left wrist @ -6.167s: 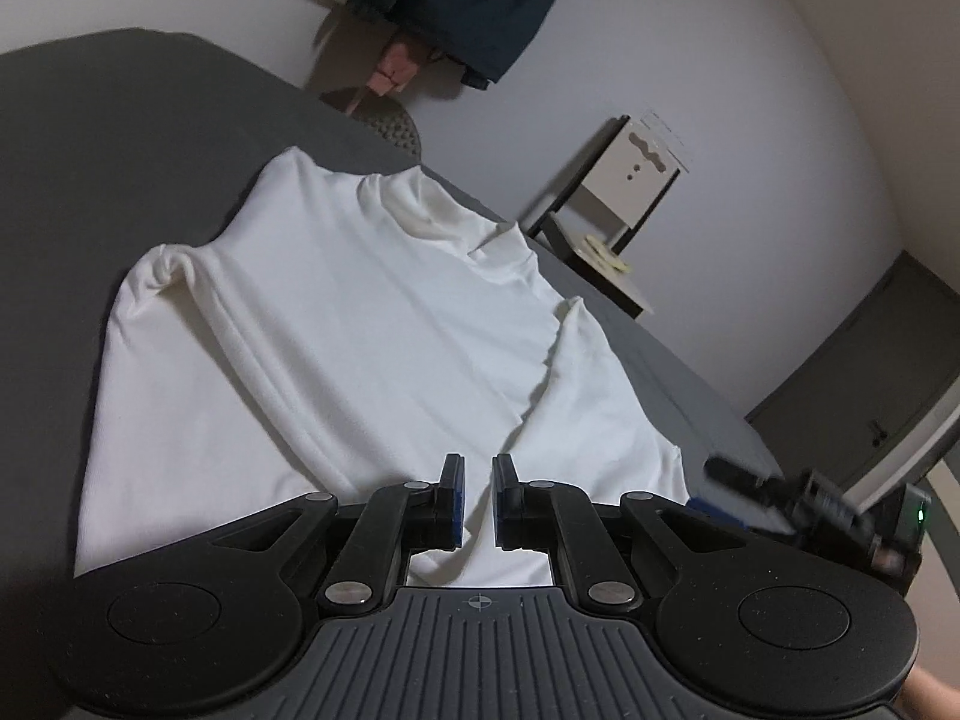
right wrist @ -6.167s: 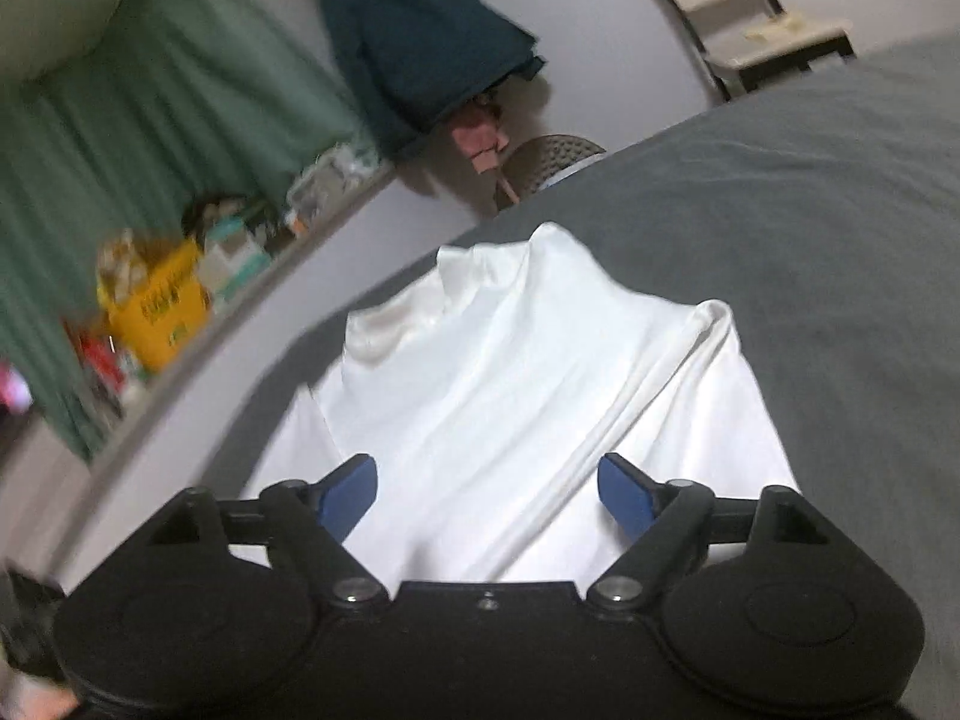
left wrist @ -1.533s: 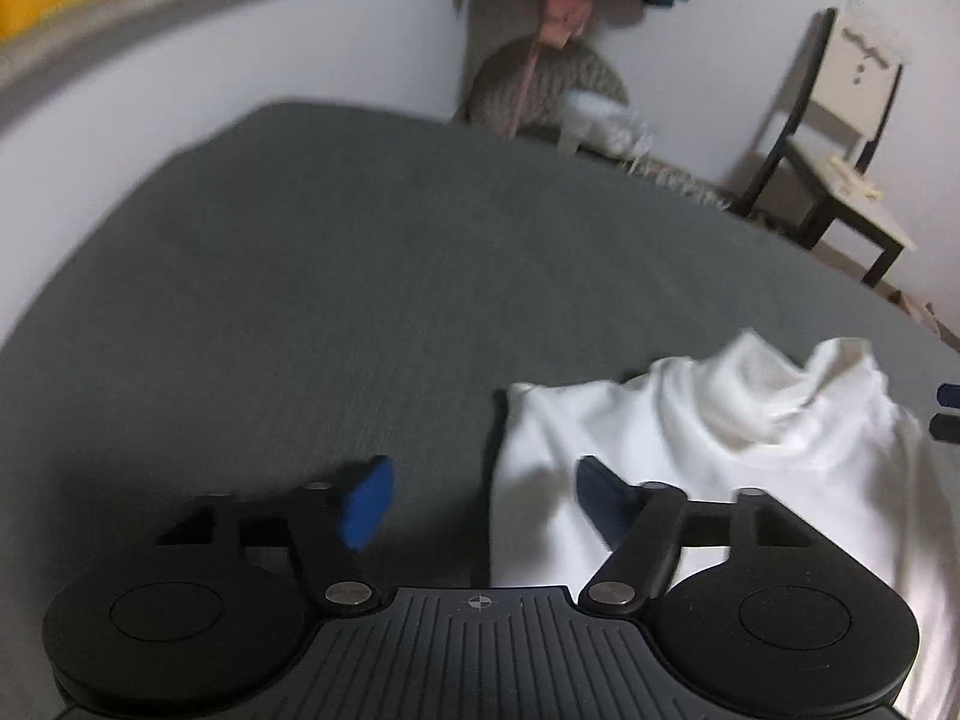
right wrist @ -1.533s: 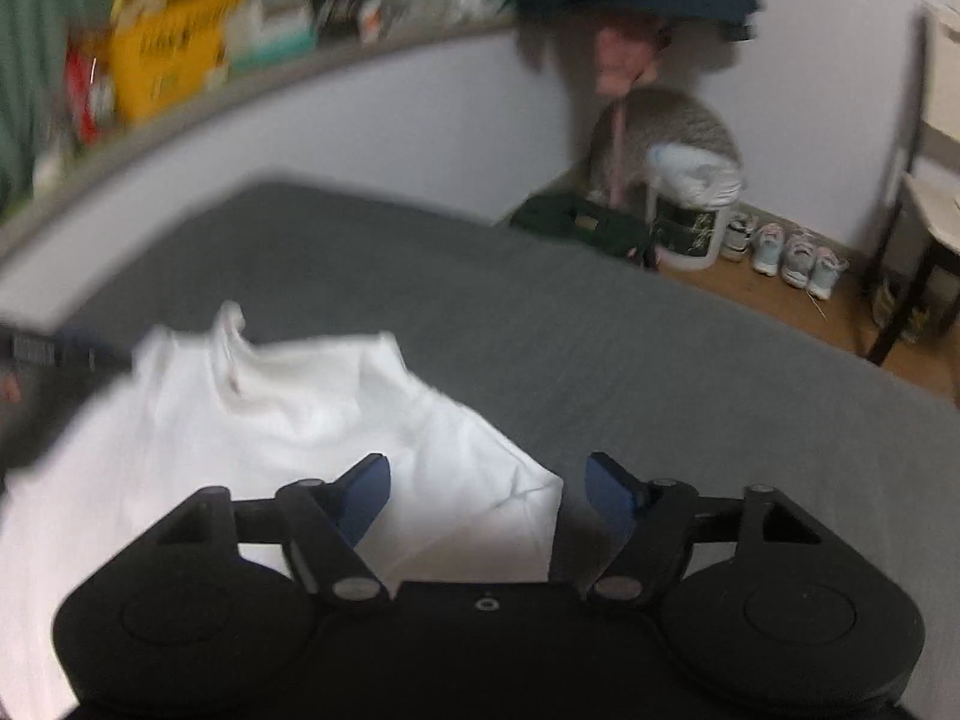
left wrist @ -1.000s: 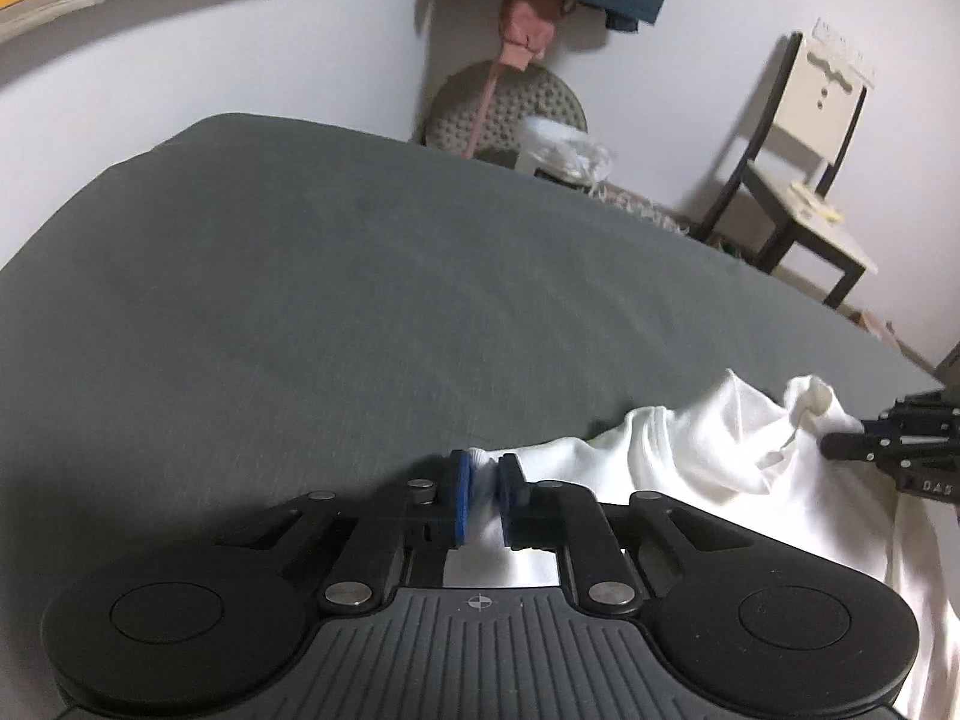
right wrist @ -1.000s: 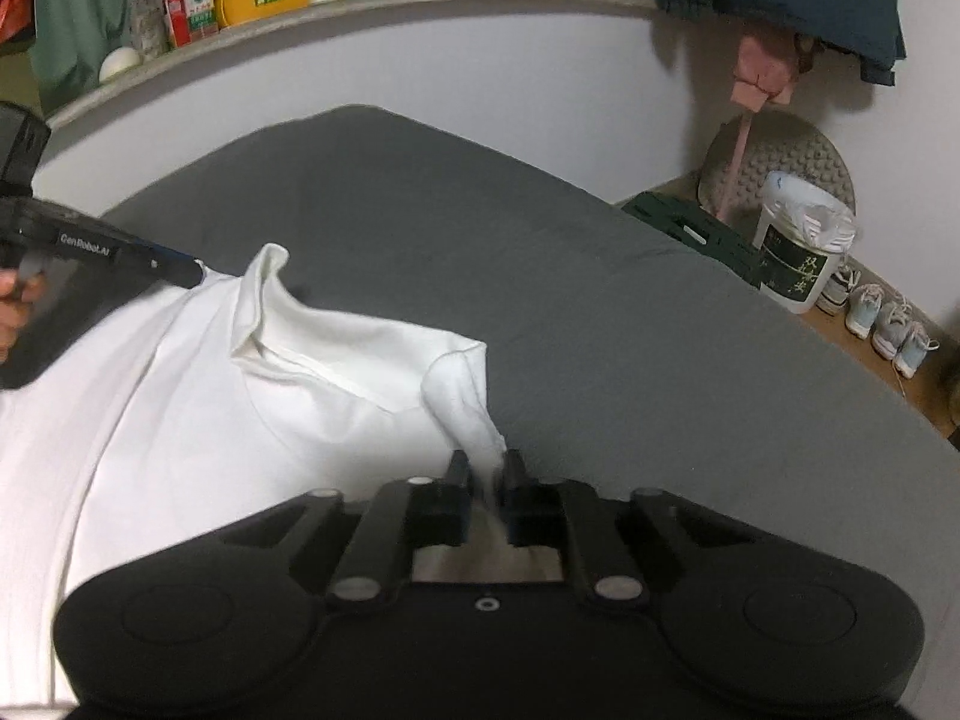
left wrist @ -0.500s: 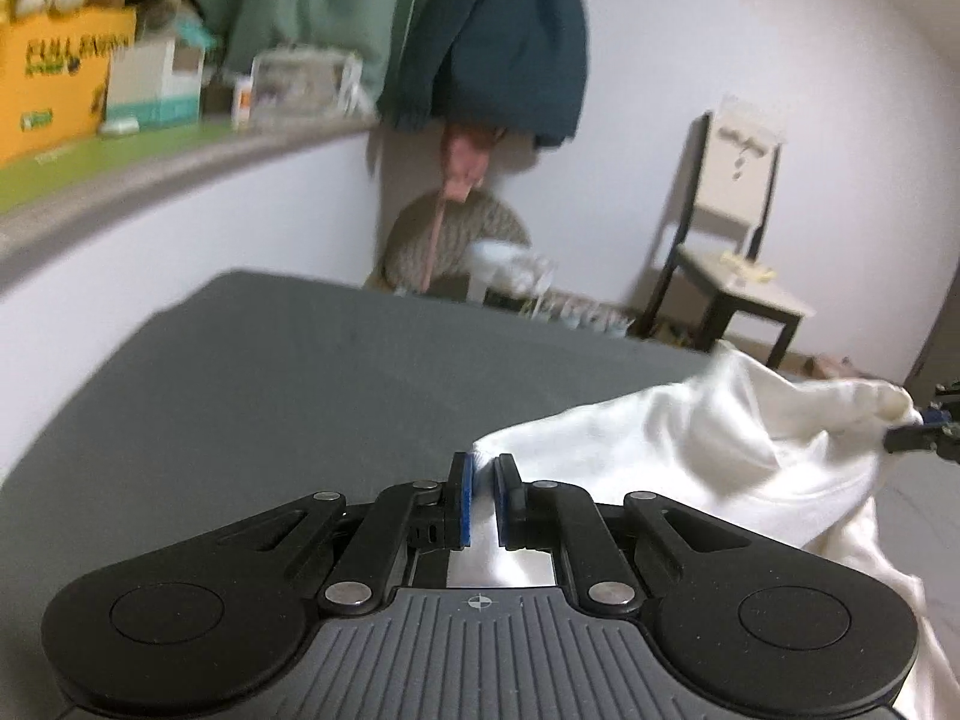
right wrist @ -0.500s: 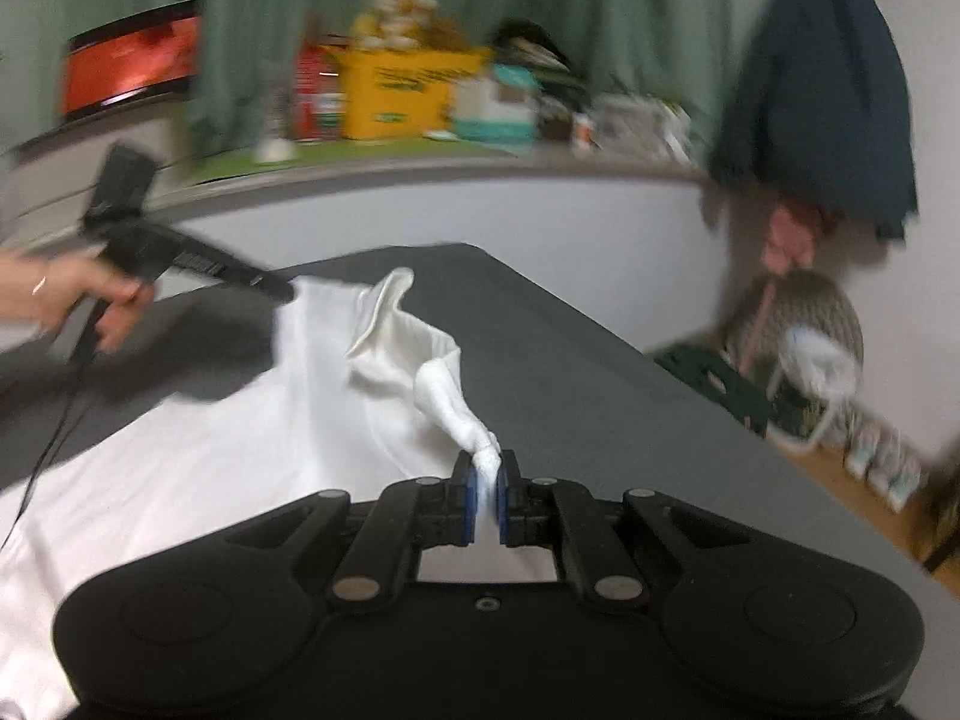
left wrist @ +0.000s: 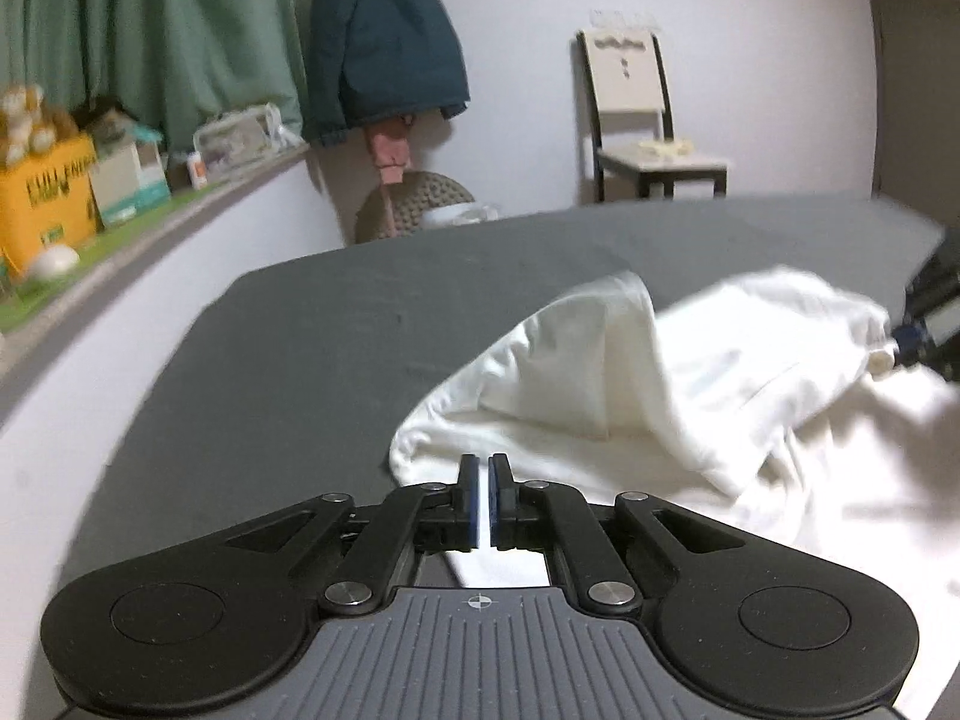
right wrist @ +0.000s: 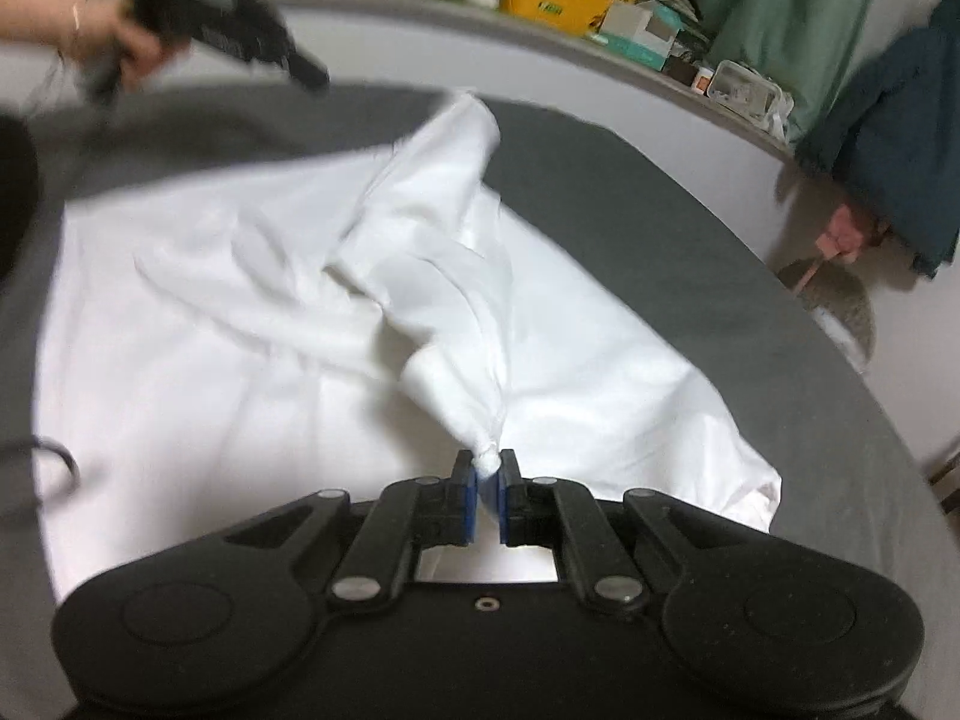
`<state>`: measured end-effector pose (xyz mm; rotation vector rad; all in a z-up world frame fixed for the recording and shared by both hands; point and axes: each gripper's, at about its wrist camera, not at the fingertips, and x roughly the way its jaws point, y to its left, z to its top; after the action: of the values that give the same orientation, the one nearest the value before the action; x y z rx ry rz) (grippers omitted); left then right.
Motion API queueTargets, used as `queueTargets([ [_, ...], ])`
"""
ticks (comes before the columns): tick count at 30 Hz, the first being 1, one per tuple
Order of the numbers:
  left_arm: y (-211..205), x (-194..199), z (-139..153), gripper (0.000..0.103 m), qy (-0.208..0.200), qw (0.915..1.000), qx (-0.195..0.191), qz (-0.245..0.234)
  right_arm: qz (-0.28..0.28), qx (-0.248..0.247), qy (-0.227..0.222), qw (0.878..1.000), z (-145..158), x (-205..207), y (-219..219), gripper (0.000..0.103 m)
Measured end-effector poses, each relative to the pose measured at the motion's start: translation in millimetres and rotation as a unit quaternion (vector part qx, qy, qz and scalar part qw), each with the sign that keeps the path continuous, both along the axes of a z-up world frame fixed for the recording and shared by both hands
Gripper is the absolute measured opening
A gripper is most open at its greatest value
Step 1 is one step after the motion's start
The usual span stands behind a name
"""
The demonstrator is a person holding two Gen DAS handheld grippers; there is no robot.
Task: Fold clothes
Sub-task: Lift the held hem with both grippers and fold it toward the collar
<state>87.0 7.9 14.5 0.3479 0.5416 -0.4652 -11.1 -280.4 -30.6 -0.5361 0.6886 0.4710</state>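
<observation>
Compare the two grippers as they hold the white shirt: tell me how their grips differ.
The right gripper pinches a bunched, twisted corner of the white shirt, pulled up into a peak; the left gripper clamps a flatter, rounded folded edge. In its own view, the right gripper hangs over spread shirt, while the left gripper sits at the shirt's edge beside bare grey bed. Both are shut on the shirt, with blue pads.

We are in a bedroom at home. We see a big bed (left wrist: 360,324) with a grey cover. Behind the bed, a coat (left wrist: 384,42) hangs on the wall, a chair (left wrist: 648,120) stands, and a shelf (left wrist: 120,222) holds boxes by green curtains (left wrist: 150,30).
</observation>
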Motion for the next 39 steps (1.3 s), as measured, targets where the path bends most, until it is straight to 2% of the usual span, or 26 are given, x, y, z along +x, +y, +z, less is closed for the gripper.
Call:
queueTargets([
  [1,-4.4,-5.8,2.0,0.012,-0.003,0.9998,0.017,-0.013,-0.009,-0.002,-0.005,1.0,-2.5,-0.4,2.9,0.008],
  [3,-17.6,-12.7,6.3,0.038,-0.01,0.9975,0.061,-0.036,-0.027,-0.003,-0.015,1.0,-6.4,-1.0,8.6,0.008],
  [4,-26.1,-13.3,8.0,0.069,-0.019,0.9949,0.087,-0.046,-0.033,-0.001,-0.02,0.999,-7.4,-1.6,10.9,0.009],
  [5,-34.6,-13.5,8.7,0.091,-0.034,0.9906,0.119,-0.058,-0.038,0.001,-0.025,0.999,-8.6,-2.8,13.0,0.009],
  [7,-52.0,-14.6,7.0,0.095,-0.067,0.9759,0.188,-0.088,-0.046,-0.001,-0.037,0.998,-11.7,-6.1,17.0,0.009],
  [10,-78.0,-16.3,4.5,0.095,-0.117,0.9412,0.289,-0.131,-0.052,-0.017,-0.062,0.997,-19.2,-15.0,21.9,0.009],
  [11,-85.9,-17.1,0.6,0.095,-0.139,0.9223,0.327,-0.151,-0.053,-0.022,-0.071,0.996,-21.8,-17.6,22.5,0.01],
  [13,-100.0,-19.6,-13.5,0.095,-0.194,0.8662,0.413,-0.204,-0.055,-0.032,-0.089,0.994,-27.1,-23.2,23.0,0.011],
  [15,-111.9,-22.1,-27.4,0.095,-0.246,0.7955,0.49,-0.258,-0.047,-0.046,-0.105,0.992,-29.0,-26.0,26.5,0.017],
  [17,-113.8,-23.9,-39.1,0.095,-0.281,0.7286,0.542,-0.311,-0.03,-0.06,-0.114,0.991,-29.6,-27.8,29.5,0.032],
  [18,-114.2,-24.6,-44.7,0.095,-0.294,0.6954,0.564,-0.335,-0.021,-0.071,-0.119,0.99,-30.7,-29.1,30.9,0.035],
  [19,-114.4,-24.9,-49.7,0.095,-0.3,0.6687,0.58,-0.355,-0.012,-0.085,-0.123,0.989,-32.6,-30.2,32.0,0.038],
  [20,-114.5,-24.6,-53.9,0.094,-0.301,0.6498,0.592,-0.37,-0.004,-0.098,-0.126,0.987,-34.7,-30.5,32.5,0.038],
  [21,-115.8,-23.5,-56.5,0.094,-0.293,0.6403,0.599,-0.381,0.003,-0.108,-0.128,0.986,-36.3,-30.1,32.4,0.038],
  [22,-118.5,-21.6,-57.3,0.079,-0.276,0.6412,0.603,-0.387,0.009,-0.114,-0.128,0.985,-37.5,-29.0,31.8,0.038],
  [23,-121.2,-19.3,-55.0,0.052,-0.262,0.6524,0.599,-0.383,0.014,-0.119,-0.127,0.985,-38.0,-27.7,31.2,0.037],
  [24,-123.8,-16.5,-49.1,0.042,-0.25,0.6744,0.588,-0.37,0.019,-0.121,-0.125,0.985,-37.9,-26.1,30.7,0.034],
  [26,-129.1,-10.8,-37.5,0.016,-0.224,0.7165,0.565,-0.343,0.028,-0.117,-0.115,0.986,-33.7,-21.5,28.4,0.011],
  [28,-134.3,-5.2,-25.8,0.012,-0.198,0.7559,0.539,-0.314,0.03,-0.094,-0.105,0.99,-21.1,-12.8,23.0,0.009],
  [29,-134.6,0.1,-17.2,0.012,-0.185,0.7819,0.517,-0.295,0.024,-0.077,-0.101,0.992,-12.3,-6.1,19.1,0.009],
  [31,-130.1,17.3,13.9,0.012,-0.17,0.8488,0.448,-0.225,0.0,-0.039,-0.098,0.994,9.9,12.1,9.5,0.009],
  [32,-126.2,26.2,28.8,0.012,-0.164,0.8744,0.415,-0.191,-0.018,-0.024,-0.104,0.994,23.7,22.6,4.6,0.008],
  [33,-120.7,34.0,43.5,0.012,-0.161,0.8939,0.386,-0.161,-0.037,-0.008,-0.114,0.993,38.9,31.3,-0.2,0.008],
  [35,-106.5,39.3,68.1,0.012,-0.165,0.9188,0.337,-0.122,-0.07,0.024,-0.137,0.988,69.1,42.2,-8.5,0.008],
  [37,-92.0,31.9,83.3,0.012,-0.151,0.9354,0.296,-0.12,-0.084,0.045,-0.139,0.986,85.3,42.6,-12.8,0.008],
  [39,-74.8,18.0,80.7,0.012,-0.1,0.9458,0.27,-0.151,-0.083,0.045,-0.108,0.99,79.3,36.0,-11.5,0.008],
])
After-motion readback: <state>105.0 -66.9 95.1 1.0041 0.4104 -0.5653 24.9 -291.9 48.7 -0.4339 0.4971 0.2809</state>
